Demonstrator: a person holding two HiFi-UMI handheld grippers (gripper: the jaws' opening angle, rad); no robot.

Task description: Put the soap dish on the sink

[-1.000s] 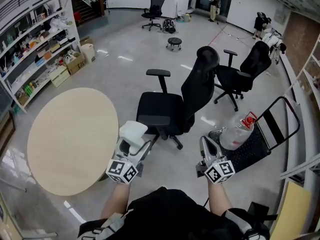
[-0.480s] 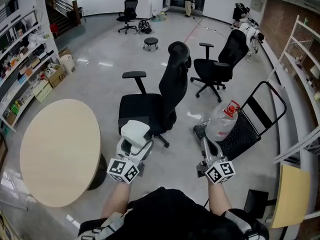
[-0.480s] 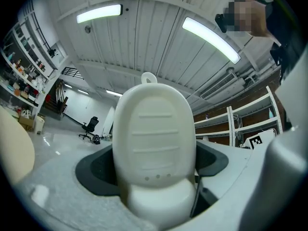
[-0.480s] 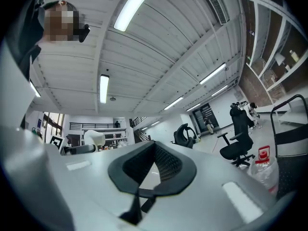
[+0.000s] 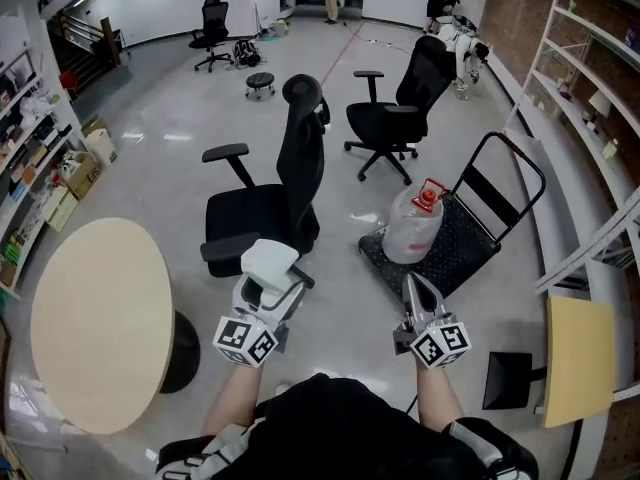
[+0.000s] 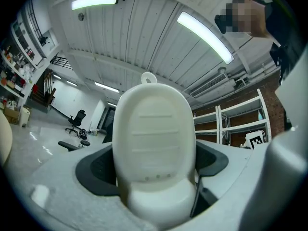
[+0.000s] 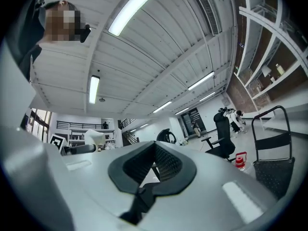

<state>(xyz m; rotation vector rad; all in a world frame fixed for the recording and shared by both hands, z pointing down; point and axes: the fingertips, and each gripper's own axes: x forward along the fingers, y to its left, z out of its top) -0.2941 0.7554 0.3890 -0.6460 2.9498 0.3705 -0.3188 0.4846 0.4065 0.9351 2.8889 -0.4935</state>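
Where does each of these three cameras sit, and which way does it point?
Head view: on the person's head, facing forward and steeply down at office chair and trolley; both forearms, left gripper and right gripper show.
Left gripper view: on the left gripper, tilted up at the ceiling lights; its jaws hold the soap dish.
Right gripper view: on the right gripper, also tilted up; its jaws are shut on nothing.
Shared: soap dish in head and left gripper views; trolley in head and right gripper views.
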